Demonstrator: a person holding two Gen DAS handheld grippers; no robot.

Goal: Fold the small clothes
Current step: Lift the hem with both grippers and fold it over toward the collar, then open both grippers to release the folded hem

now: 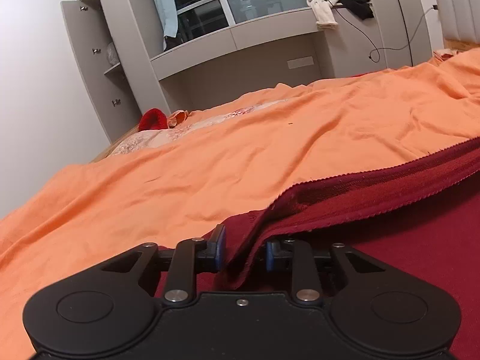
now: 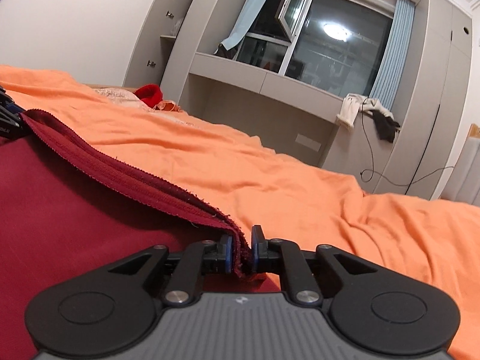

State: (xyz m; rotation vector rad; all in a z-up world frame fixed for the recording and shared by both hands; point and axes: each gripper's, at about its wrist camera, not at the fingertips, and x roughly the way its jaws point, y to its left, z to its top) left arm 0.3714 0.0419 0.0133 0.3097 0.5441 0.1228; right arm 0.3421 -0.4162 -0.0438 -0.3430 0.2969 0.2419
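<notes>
A dark red garment (image 1: 390, 240) lies on the orange bedsheet (image 1: 210, 156), its ribbed hem (image 1: 375, 192) doubled over. My left gripper (image 1: 244, 252) has the hem's left corner between its blue pads, with a small gap showing around the cloth. In the right wrist view the same garment (image 2: 75, 204) fills the left, and my right gripper (image 2: 241, 250) is shut on the hem's right corner (image 2: 240, 246). The left gripper shows at the far left edge of that view (image 2: 7, 111).
A bright red item (image 1: 153, 118) and a small orange cloth (image 1: 177, 118) lie at the bed's far end. Grey cabinets and a window ledge (image 1: 240, 36) stand beyond, with white and black clothes (image 1: 330, 6) and a hanging cable (image 1: 372, 51).
</notes>
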